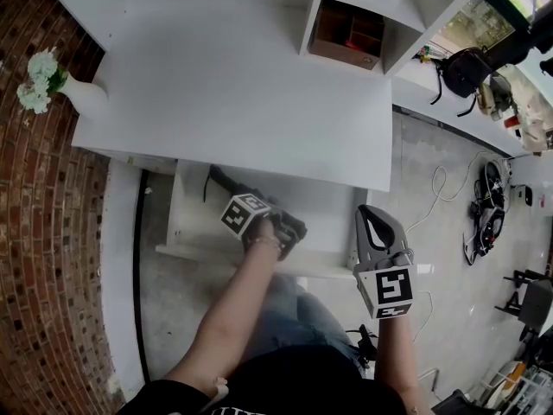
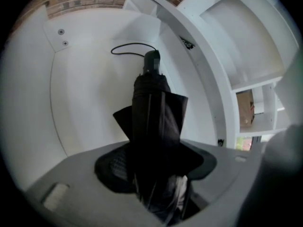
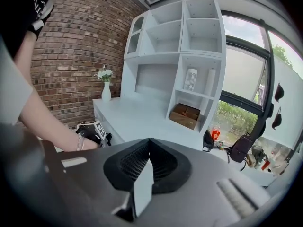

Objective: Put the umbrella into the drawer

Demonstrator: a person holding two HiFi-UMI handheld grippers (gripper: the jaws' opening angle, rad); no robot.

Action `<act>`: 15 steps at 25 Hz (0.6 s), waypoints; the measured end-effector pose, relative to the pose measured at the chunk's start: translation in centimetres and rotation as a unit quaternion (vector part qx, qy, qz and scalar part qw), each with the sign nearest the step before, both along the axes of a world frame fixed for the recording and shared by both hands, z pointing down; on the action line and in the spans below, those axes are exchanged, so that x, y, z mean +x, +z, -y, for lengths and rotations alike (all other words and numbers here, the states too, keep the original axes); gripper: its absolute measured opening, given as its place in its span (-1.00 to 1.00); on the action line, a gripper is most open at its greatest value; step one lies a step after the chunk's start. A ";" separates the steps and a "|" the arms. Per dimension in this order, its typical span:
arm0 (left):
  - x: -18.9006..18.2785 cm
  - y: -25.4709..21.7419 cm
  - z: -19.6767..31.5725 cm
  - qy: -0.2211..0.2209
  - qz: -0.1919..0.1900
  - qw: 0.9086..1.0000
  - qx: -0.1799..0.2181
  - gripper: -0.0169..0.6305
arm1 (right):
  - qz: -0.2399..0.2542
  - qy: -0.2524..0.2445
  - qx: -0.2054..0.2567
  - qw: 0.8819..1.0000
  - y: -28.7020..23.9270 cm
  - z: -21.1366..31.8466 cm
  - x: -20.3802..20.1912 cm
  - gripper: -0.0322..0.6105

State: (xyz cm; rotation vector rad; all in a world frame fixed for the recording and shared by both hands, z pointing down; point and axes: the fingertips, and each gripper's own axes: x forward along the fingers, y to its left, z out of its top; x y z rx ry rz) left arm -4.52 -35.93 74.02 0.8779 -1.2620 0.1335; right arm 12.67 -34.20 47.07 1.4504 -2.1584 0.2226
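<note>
- Left tool (image 2: 156, 167): jaws stand wide, pinching the bunched canopy end of the folded black umbrella (image 2: 152, 112). The umbrella runs straight away from the tool, with its handle (image 2: 152, 63) and wrist strap (image 2: 130, 46) at the far end.
- Right tool (image 3: 149, 148): jaws pressed together, nothing between them. It is held off to the right of the drawer, well apart from the umbrella.
- Open drawer (image 1: 192, 206): the umbrella lies within its walls, over the white floor. Whether the handle end touches the floor cannot be told.
- Judgement: nearly done. What is left is to set the umbrella down, release it and withdraw.
- White tabletop (image 1: 242, 93): it overhangs the drawer's far end.
</note>
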 end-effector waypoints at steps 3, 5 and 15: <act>0.7 0.6 0.1 0.003 -0.014 1.000 -0.008 -0.18 | -0.001 -0.002 -0.004 1.000 0.4 0.2 -0.2 -0.89; 1.0 1.0 -0.1 0.010 -0.015 1.000 -0.016 -0.18 | 0.000 -0.002 -0.007 1.000 0.6 0.4 -0.3 -0.89; 1.7 2.7 -0.7 0.048 -0.014 0.998 -0.025 -0.16 | 0.006 -0.013 -0.013 1.000 1.3 0.1 -0.6 -0.89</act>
